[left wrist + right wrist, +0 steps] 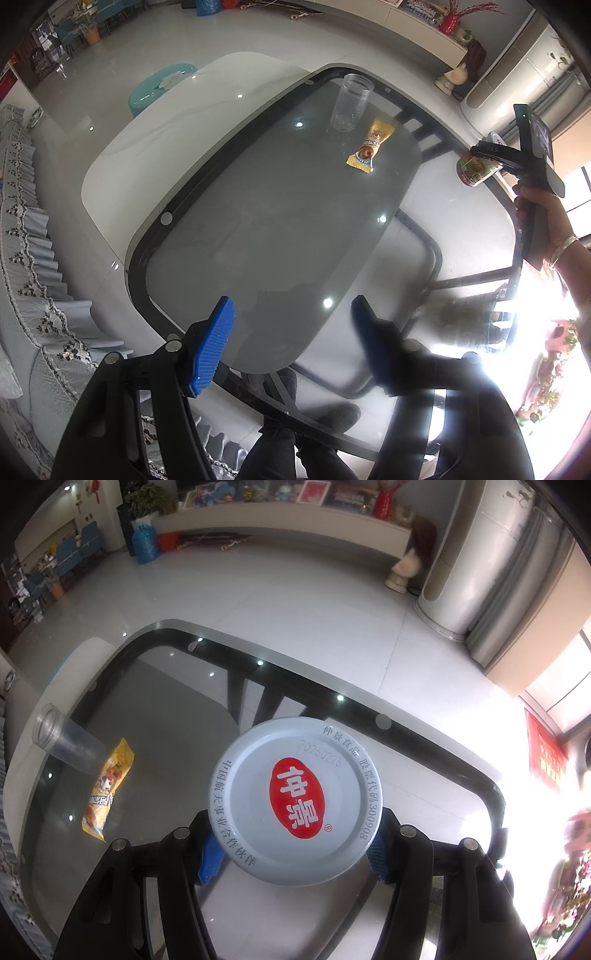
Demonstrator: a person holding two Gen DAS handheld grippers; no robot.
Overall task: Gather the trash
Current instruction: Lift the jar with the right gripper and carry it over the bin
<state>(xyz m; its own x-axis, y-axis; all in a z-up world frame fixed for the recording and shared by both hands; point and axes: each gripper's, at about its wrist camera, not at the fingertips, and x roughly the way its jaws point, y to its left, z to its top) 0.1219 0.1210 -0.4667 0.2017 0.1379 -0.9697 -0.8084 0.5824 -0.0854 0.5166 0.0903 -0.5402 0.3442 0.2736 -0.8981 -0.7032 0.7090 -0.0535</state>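
My left gripper hangs open and empty over the near end of the dark glass table. Far across the glass stands a clear plastic cup, with a yellow snack wrapper lying flat beside it. In the right wrist view, my right gripper is shut on a jar whose white lid bears a red oval logo. It holds the jar above the table's right edge. The cup and wrapper lie to its left. From the left wrist view the jar shows a red label.
A white tabletop adjoins the glass on the left, with a teal stool beyond it. A sofa with a frilled cover runs along the left. A white tower air conditioner stands at the back right. A person's legs show beneath the near edge.
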